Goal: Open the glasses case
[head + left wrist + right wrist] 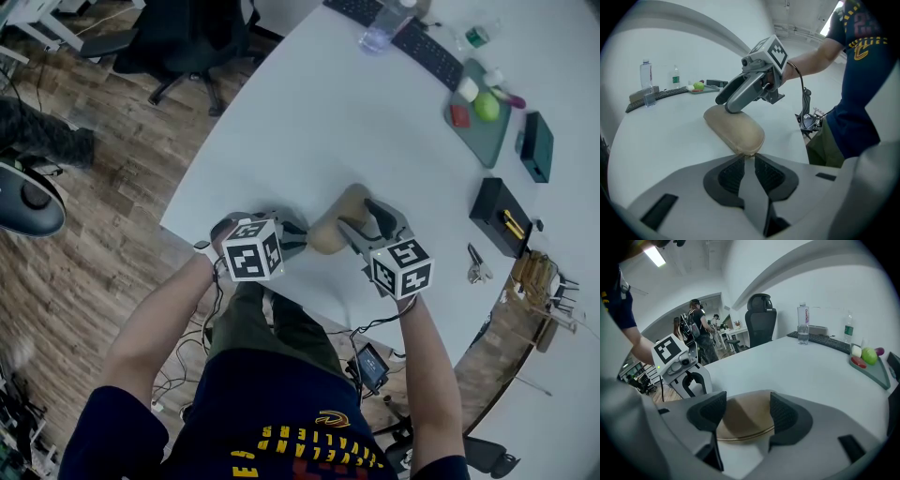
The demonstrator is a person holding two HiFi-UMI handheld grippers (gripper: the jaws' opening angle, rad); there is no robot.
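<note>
A tan, closed glasses case point(328, 232) lies on the white table point(375, 122) near its front edge. My right gripper point(364, 219) straddles the case's far part; in the right gripper view the case point(745, 420) fills the gap between the two dark pads point(785, 414), which bear on its sides. My left gripper point(298, 236) comes in from the left. Its jaws stand nearly together, and its fingertips point(740, 158) nip the near end rim of the case point(736, 129). In the left gripper view the right gripper point(733, 99) rests over the case's far end.
At the table's far side are a keyboard point(412, 37), a water bottle point(380, 28) and a green tray point(473, 141) with fruit. Two black boxes point(500, 216) and keys point(478, 265) lie to the right. An office chair point(183, 42) stands on the wooden floor. People stand in the background point(696, 329).
</note>
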